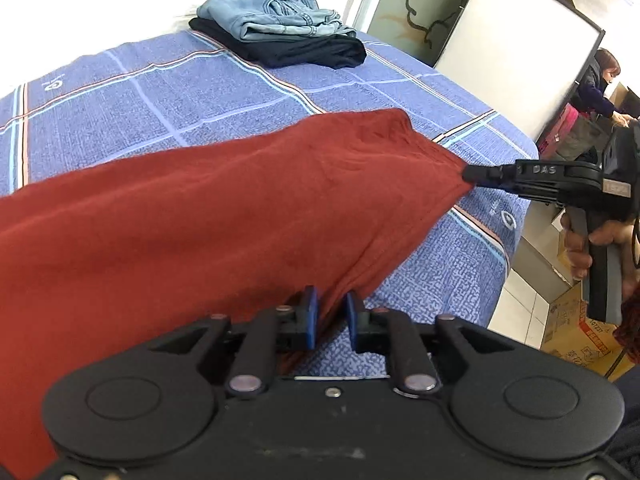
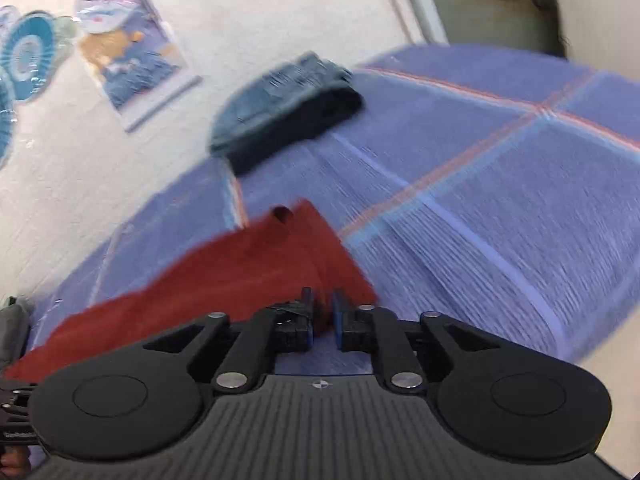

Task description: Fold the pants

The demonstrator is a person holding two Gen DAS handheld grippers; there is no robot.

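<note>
Blue checked bed cover (image 1: 168,92) lies wide and bare past the rust-red soft cloth pants (image 1: 224,216); they hang stretched above it; left tool (image 1: 331,312) and right tool (image 2: 323,312) each pinch an edge; a hard pull might slip one grip — the folded jeans pile (image 1: 280,28) sits well apart, but the bed's edge is near the right tool.

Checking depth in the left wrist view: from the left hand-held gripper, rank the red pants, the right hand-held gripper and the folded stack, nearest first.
1. Red pants: between the left hand-held gripper pads.
2. Right hand-held gripper: to the right, pinching the pants' far corner.
3. Folded stack: far end of the bed, top centre.
</note>
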